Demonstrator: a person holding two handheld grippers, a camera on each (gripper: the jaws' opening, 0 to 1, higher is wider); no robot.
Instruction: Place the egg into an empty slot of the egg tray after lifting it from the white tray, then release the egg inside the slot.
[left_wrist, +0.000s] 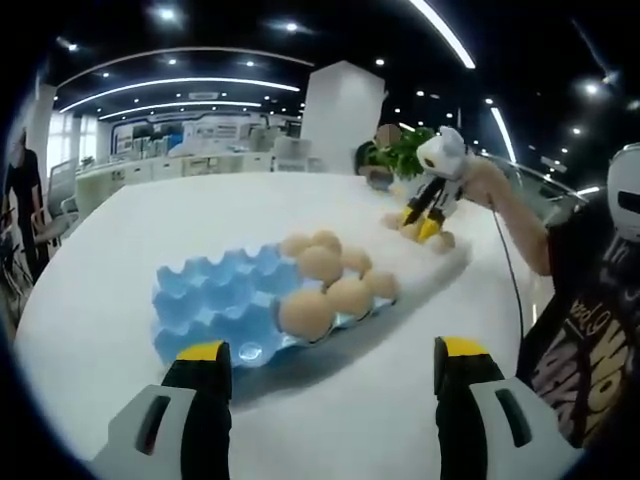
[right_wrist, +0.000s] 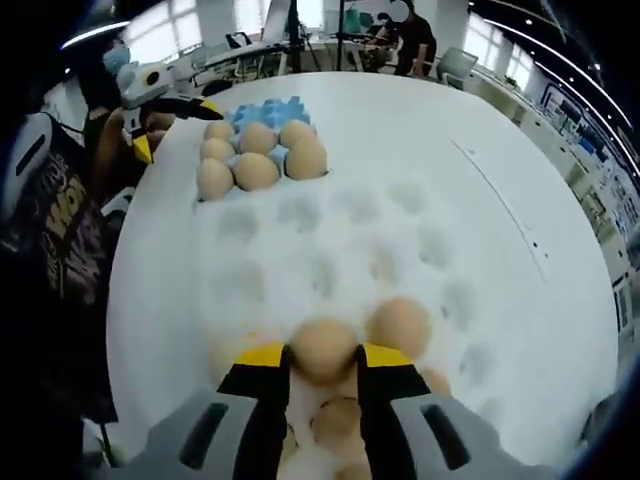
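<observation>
Gripping: right gripper (right_wrist: 322, 365) has its yellow-tipped jaws pressed against both sides of an egg (right_wrist: 323, 347); the egg sits between the tips, over the white tray (right_wrist: 400, 230).
Egg position: low over the near end of the white tray; can't tell whether it's lifted clear or touching its dimple, since the jaws hide the underside.
Neighbours: another tan egg (right_wrist: 400, 325) just beside it on the right, one more (right_wrist: 335, 418) showing between the jaws lower down, others partly hidden there.
White tray: most dimples bare, white on a white table (right_wrist: 520, 150), so the edges are hard to read.
Blue tray: egg tray (left_wrist: 215, 300) seen in left gripper view, six eggs (left_wrist: 330, 285) bunched at its right end, the open slots (left_wrist: 205, 290) to the left of them.
Blue tray, right gripper view: sits beyond the white tray's far end, tan eggs on the near side, blue slots behind.
Left gripper: (left_wrist: 330, 385) jaws spread wide, nothing between them, hovering near the blue tray's near edge.
Right gripper, seen from left: tips down on the white tray beyond the blue tray, held by a hand (left_wrist: 480, 180).
Person: dark printed shirt (left_wrist: 585, 320) at the right edge.
Background: office with ceiling strip lights, a plant (left_wrist: 400, 150) past the table.
</observation>
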